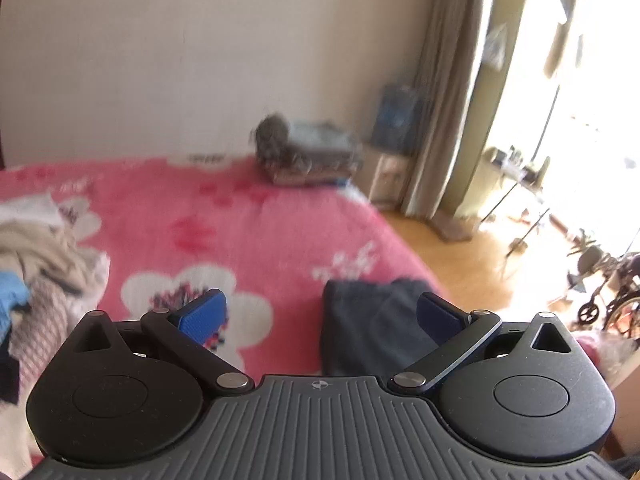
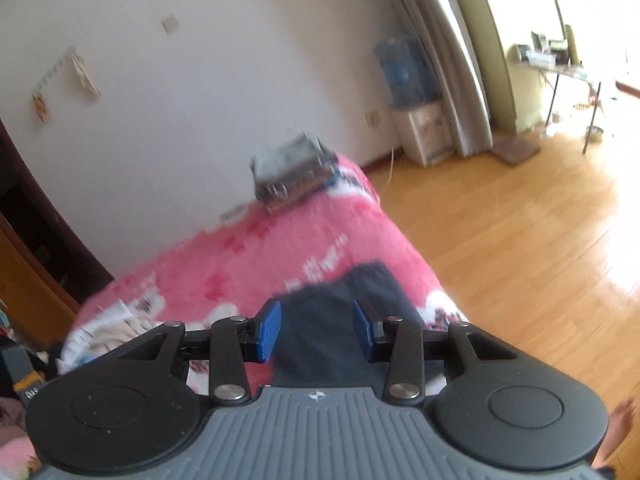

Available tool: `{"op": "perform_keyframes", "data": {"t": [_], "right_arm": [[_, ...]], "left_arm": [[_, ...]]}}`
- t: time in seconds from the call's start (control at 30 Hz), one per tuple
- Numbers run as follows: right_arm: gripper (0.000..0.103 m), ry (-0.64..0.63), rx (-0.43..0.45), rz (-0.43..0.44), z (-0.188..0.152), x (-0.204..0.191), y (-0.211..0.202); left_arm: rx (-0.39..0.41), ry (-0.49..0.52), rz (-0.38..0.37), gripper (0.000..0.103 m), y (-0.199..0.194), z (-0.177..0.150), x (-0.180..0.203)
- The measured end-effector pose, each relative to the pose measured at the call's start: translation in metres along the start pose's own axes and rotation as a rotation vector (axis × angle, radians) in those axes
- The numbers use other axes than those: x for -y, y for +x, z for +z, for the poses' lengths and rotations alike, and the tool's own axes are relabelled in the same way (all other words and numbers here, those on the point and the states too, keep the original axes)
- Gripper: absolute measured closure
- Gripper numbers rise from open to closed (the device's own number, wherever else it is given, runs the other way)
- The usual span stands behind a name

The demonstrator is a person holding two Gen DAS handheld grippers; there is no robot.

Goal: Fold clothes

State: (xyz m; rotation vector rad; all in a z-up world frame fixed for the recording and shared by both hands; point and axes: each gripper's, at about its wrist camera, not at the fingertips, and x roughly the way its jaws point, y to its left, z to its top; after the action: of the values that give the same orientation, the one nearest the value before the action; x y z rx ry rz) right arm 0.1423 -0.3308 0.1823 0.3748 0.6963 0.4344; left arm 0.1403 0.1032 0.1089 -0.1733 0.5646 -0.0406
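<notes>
The bed (image 1: 248, 216) fills most of both views, covered w/ a fuzzy pink blanket printed w/ white blossoms. At its far corner by the wall sits a stack of folded clothes (image 1: 310, 152), blurred, greys and browns. On the left edge lies a loose pile of unfolded clothes (image 1: 44, 264) (cream, pink-striped and light blue bits, all crumpled). Nearer, at the bed's right edge beside the wood floor, lies a dark navy garment (image 2: 336, 320), flat and roughly rectangular, prob. already partly folded; which kind of garment I can't tell.

It looks soft, light and limp, so it'll sag and drape when lifted; best taken at a corner or along a hem edge, pinching through the layers so they don't slide apart.

Left tongs (image 1: 320, 312) spread wide, holding nothing, above the blanket and the garment's left edge. Right tongs (image 2: 317, 330) parted too, released, poised over the garment. The pads (image 2: 269, 330) are blue, ribbed rubber, good grip on cloth.
</notes>
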Motion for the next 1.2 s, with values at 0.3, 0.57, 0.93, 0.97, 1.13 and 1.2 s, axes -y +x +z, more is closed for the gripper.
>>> {"op": "perform_keyframes", "data": {"t": [0.3, 0.57, 0.93, 0.97, 1.13, 1.2], "right_arm": [[0.061, -0.026, 0.042, 0.032, 0.067, -0.043, -0.054], [0.06, -0.228, 0.119, -0.021, 0.126, -0.091, -0.014], [0.06, -0.138, 0.397, 0.021, 0.177, -0.13, 0.208], [0.06, -0.112, 0.42, 0.017, 0.184, -0.134, 0.23], [0.06, -0.283, 0.491, -0.046, 0.211, -0.146, 0.29], [0.06, -0.398, 0.506, -0.099, 0.218, -0.141, 0.29]], "left_arm": [[-0.017, -0.02, 0.04, 0.001, -0.017, 0.039, 0.017], [-0.005, -0.092, 0.146, 0.001, 0.001, 0.096, -0.013], [0.121, 0.026, 0.115, 0.0, 0.097, 0.124, -0.046], [0.135, 0.038, 0.108, 0.0, 0.107, 0.125, -0.049], [0.129, 0.022, 0.034, 0.0, 0.15, 0.123, -0.072], [0.107, 0.017, 0.007, 0.0, 0.165, 0.128, -0.076]]}}
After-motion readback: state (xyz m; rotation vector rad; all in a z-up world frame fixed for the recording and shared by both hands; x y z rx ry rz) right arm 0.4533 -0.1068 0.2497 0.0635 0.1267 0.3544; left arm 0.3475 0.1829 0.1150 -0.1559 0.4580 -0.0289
